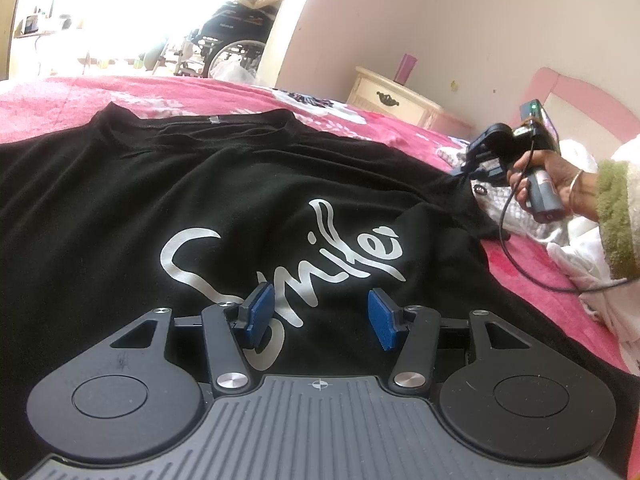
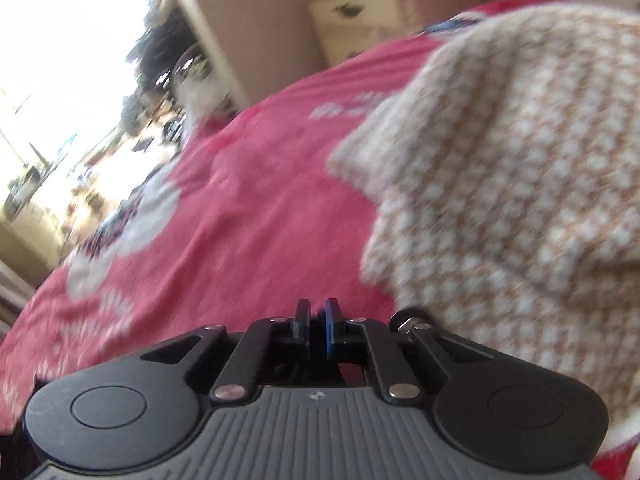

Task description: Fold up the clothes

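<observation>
A black T-shirt [image 1: 168,184] with "Smile" in white script lies spread face up on the pink bedspread [image 1: 168,88], neckline at the far side. My left gripper [image 1: 320,312] hovers low over the print, its blue pads [image 1: 260,312] well apart with nothing between them. At the right, a hand holds my right gripper [image 1: 460,172] at the shirt's sleeve [image 1: 448,196], and the cloth rises to a peak at its tips. In the blurred right wrist view that gripper [image 2: 318,308] has its jaws almost together, with only a dark sliver between them.
A beige and white knitted garment [image 2: 520,184] is heaped beside the right gripper, with more pale clothes [image 1: 580,248] at the bed's right. A cable [image 1: 520,264] trails across the bedspread. A cream nightstand [image 1: 392,96] and a wheelchair [image 1: 236,40] stand beyond the bed.
</observation>
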`<control>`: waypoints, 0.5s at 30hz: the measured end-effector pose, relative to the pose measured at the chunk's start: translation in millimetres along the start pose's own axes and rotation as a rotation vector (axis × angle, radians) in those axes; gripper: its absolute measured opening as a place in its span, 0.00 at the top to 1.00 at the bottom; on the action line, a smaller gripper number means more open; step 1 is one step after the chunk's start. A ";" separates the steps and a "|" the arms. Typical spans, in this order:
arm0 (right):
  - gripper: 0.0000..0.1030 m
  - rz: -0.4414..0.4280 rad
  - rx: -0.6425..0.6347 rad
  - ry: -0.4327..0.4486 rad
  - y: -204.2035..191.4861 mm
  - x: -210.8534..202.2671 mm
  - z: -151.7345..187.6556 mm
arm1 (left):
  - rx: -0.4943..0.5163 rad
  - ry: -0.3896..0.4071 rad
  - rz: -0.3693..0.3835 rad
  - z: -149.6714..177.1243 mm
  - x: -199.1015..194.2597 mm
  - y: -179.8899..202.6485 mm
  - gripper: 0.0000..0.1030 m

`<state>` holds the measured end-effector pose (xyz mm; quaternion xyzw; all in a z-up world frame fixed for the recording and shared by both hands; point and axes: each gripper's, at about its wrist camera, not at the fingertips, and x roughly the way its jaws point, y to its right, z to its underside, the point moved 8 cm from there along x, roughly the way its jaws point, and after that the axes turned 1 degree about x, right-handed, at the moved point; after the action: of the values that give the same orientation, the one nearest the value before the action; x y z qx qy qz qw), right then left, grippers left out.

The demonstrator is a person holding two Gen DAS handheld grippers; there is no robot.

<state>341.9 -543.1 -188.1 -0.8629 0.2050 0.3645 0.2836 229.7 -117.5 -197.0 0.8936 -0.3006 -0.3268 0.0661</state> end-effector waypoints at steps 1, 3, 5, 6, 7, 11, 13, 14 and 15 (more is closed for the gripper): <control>0.81 0.008 0.032 0.028 5.6 -4.9 -3.6 | 0.001 -0.001 -0.001 0.0 -0.1 0.1 0.49; 0.61 -0.043 0.084 0.058 16.5 -25.5 -6.0 | 0.006 -0.003 -0.006 -0.4 0.2 0.7 0.49; 0.59 -0.125 0.109 0.057 25.9 -55.4 -2.1 | 0.013 -0.006 -0.011 -0.6 0.6 1.5 0.49; 0.59 -0.170 0.102 0.039 30.4 -73.3 3.1 | 0.017 -0.008 -0.015 -0.7 0.7 2.0 0.49; 0.59 -0.205 0.096 0.014 35.6 -92.6 10.6 | 0.022 -0.011 -0.019 -1.1 1.0 2.8 0.49; 0.59 -0.300 0.082 -0.139 63.2 -166.3 59.3 | 0.043 -0.026 -0.040 -4.4 1.2 6.7 0.49; 0.59 -0.302 0.069 -0.243 79.6 -197.9 98.6 | 0.045 -0.035 -0.050 -8.3 -0.4 8.8 0.49; 0.59 -0.292 0.061 -0.280 84.9 -209.4 116.6 | 0.045 -0.031 -0.049 -11.2 -3.3 11.0 0.49; 0.59 -0.285 0.051 -0.326 92.5 -223.1 139.4 | 0.044 -0.025 -0.048 -14.3 -6.9 13.5 0.49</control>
<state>73.4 -491.0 -133.2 -0.8055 0.0414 0.4501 0.3833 227.7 -125.6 -177.9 0.8976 -0.2871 -0.3327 0.0351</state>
